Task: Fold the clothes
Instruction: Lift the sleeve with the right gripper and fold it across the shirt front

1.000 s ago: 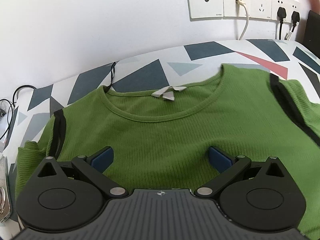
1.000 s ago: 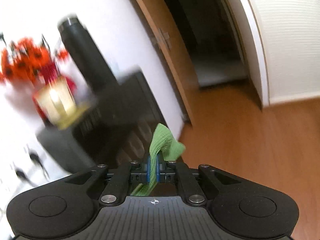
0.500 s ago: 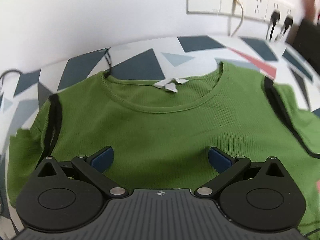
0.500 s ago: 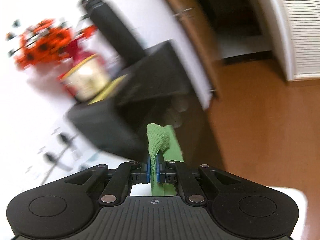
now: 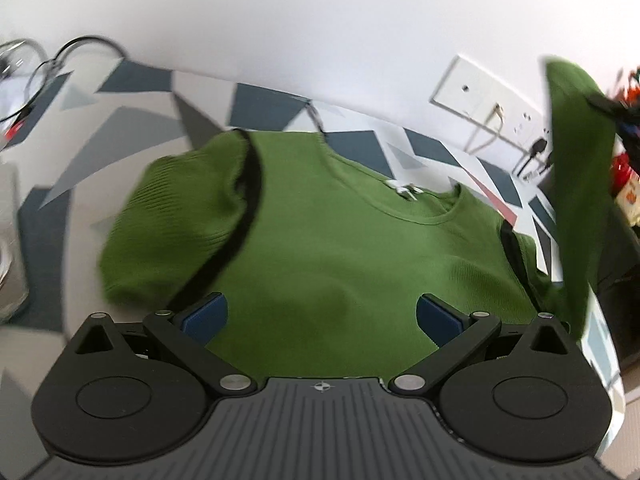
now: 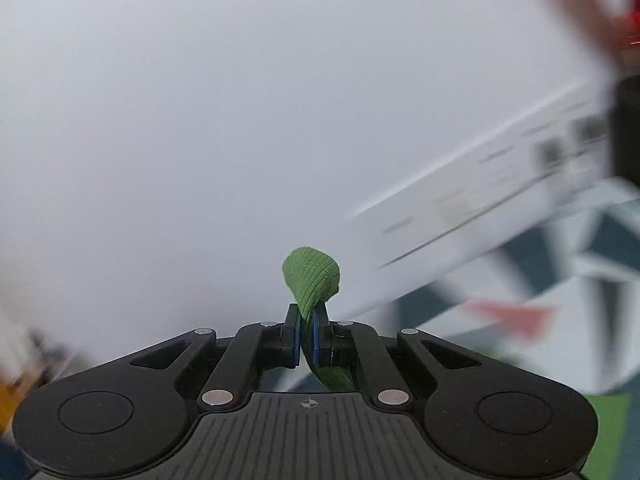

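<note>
We see right gripper (image 6: 306,338) clamped on sleeve cuff (image 6: 312,280) of green ribbed sweater (image 5: 340,248); left gripper (image 5: 322,316) wide, empty, above chest. We judge knit soft, light, droopy; hold by cuffs, hems.

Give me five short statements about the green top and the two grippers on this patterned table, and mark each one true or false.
1. The right gripper is shut on a fold of the green top. True.
2. The left gripper is clamped on the collar. False: it is open over the top's body, holding nothing.
3. The top has black stripes at the shoulders. True.
4. The top lies on a plain wooden table. False: the table has a grey and blue triangle pattern.
5. One sleeve is lifted off the table. True.
</note>
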Tool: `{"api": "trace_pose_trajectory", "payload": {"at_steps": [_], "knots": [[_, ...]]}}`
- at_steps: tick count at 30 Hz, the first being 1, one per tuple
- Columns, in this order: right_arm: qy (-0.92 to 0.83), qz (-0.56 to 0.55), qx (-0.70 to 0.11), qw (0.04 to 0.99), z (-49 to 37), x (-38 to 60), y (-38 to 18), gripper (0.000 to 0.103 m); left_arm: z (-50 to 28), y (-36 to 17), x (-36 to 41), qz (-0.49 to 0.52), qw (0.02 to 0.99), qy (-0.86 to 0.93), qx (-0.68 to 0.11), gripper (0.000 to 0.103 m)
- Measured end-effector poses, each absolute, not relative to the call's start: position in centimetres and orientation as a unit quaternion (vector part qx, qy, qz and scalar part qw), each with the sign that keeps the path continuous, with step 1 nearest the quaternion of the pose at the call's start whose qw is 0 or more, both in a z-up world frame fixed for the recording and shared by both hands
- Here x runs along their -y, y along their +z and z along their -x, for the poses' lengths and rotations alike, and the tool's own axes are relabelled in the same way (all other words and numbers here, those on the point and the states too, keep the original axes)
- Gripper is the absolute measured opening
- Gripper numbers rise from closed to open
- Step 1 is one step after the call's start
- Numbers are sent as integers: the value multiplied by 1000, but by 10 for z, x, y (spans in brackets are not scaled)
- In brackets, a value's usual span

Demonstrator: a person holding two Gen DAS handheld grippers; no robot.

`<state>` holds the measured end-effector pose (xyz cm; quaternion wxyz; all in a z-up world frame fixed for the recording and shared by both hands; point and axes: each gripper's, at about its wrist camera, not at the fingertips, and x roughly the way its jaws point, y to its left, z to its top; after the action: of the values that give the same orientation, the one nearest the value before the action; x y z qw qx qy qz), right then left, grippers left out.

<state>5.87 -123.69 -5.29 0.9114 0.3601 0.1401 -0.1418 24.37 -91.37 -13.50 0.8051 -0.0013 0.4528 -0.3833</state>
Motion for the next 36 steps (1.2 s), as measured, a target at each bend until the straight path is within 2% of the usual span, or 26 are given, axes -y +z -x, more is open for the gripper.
{"api": "trace_pose_trajectory", "payload": {"at_steps": [4, 11, 23, 28, 30, 31, 32, 36], "knots": [[-57, -366, -176, 912, -120, 1190, -53, 5, -242, -135, 895, 8, 809, -378, -449, 103], [-1, -418, -191, 888, -160, 1156, -66, 5, -241, -137, 890, 5, 808, -389, -443, 103], [-9, -462, -241, 853, -130, 1172, -112, 6, -225, -127, 963, -37, 762, -499, -410, 103], [-6, -466, -235, 853, -119, 1174, -115, 6, -224, -130, 991, -82, 791, -463, -391, 102], [-15, -465, -229, 855, -113, 1177, -117, 6, -233, -136, 994, -93, 816, -415, -392, 88], [-23, -465, -226, 856, -109, 1179, -119, 6, -238, -138, 994, -100, 828, -386, -395, 74], [-39, -464, -222, 857, -102, 1183, -122, 6, -243, -141, 992, -106, 837, -359, -398, 70], [-98, -479, -225, 843, -73, 1200, -141, 6, -254, -143, 974, -121, 851, -329, -391, 71]]}}
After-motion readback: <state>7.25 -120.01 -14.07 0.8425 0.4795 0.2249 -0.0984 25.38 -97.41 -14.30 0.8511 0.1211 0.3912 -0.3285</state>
